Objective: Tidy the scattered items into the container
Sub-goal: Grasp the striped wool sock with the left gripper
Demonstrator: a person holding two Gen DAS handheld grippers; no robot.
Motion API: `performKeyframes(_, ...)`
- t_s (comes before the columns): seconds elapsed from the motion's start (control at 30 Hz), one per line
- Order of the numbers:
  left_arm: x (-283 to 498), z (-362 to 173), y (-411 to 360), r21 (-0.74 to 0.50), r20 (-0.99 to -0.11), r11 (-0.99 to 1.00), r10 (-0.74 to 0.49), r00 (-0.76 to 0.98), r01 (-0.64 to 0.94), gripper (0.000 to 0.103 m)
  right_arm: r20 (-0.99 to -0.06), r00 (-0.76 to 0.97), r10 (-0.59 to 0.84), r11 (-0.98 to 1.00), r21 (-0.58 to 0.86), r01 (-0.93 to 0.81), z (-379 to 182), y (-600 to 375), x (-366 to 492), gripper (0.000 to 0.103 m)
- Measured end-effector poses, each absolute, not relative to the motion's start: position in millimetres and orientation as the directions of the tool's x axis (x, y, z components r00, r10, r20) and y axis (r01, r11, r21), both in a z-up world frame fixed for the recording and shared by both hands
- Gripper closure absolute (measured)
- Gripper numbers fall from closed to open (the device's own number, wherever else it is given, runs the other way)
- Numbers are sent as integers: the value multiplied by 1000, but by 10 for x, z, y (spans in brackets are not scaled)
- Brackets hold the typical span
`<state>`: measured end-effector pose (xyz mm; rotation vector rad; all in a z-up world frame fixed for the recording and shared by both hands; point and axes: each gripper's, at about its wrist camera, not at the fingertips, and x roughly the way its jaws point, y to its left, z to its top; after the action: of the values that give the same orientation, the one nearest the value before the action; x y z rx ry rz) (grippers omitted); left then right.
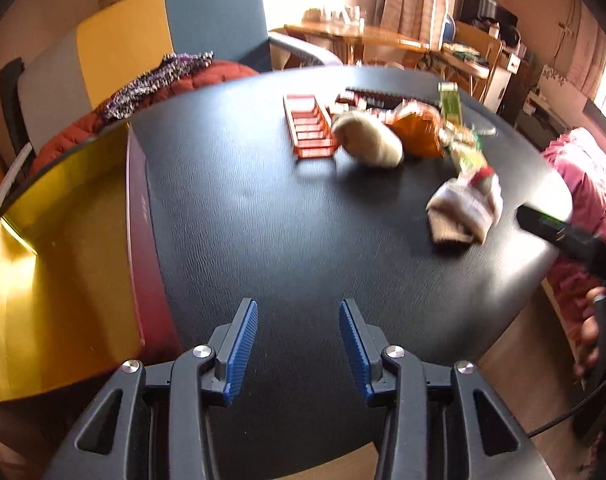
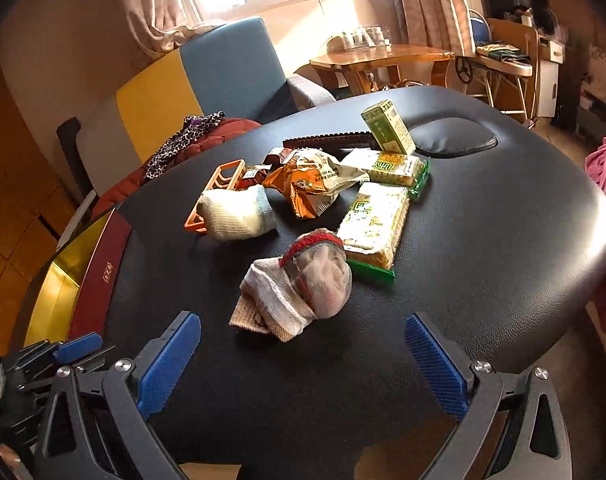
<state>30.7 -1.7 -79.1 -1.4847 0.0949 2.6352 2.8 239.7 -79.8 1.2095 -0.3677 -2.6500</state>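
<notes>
A box [image 1: 63,240] with a gold lining and a red wall lies at the left edge of the black table [image 1: 263,220]. My left gripper [image 1: 298,308] hangs over bare table beside it, open, with nothing between its blue pads. Scattered further back are an orange rack [image 1: 309,128], a cream sock ball [image 1: 369,140], an orange snack bag [image 1: 417,130] and a green carton [image 1: 450,100]. In the right wrist view my right gripper [image 2: 303,320] stands wide open just short of a grey sock bundle with red trim [image 2: 303,284]. Two cracker packs [image 2: 373,228] lie behind the bundle.
A blue and yellow armchair [image 2: 207,76] with a red jacket [image 2: 231,128] on it stands behind the table. A wooden table [image 2: 383,58] and shelves fill the back of the room. A person's pink garment [image 1: 583,176] borders the table's right edge. The table has a padded dip [image 2: 455,138].
</notes>
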Motion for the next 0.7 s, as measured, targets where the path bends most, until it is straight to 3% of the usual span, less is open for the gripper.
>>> performKeyframes(0.2, 304, -969, -54, -16, -881, -990, 79, -467, -137, 59, -655, -618, -436, -871, 480, 106, -773, 2560, -114, 0)
performKeyframes(0.47, 288, -991, -56, -50, -869, -988, 117, -480, -149, 48, -640, -592, -490, -847, 510, 151, -795, 2453, -610, 0)
performKeyframes(0.53, 288, -1002, -49, -73, -867, -985, 139, -478, -153, 41, -642, -557, -526, -825, 545, 151, -890, 2415, -708, 0)
performKeyframes(0.6, 271, -1022, -35, -112, -864, -978, 184, -468, -178, 22, -593, -477, -649, -734, 653, 186, -980, 2361, -748, 0)
performKeyframes(0.7, 233, -1033, 24, -109, -869, -975, 187, -458, -192, 16, -541, -437, -719, -668, 712, 218, -991, 2342, -697, 0)
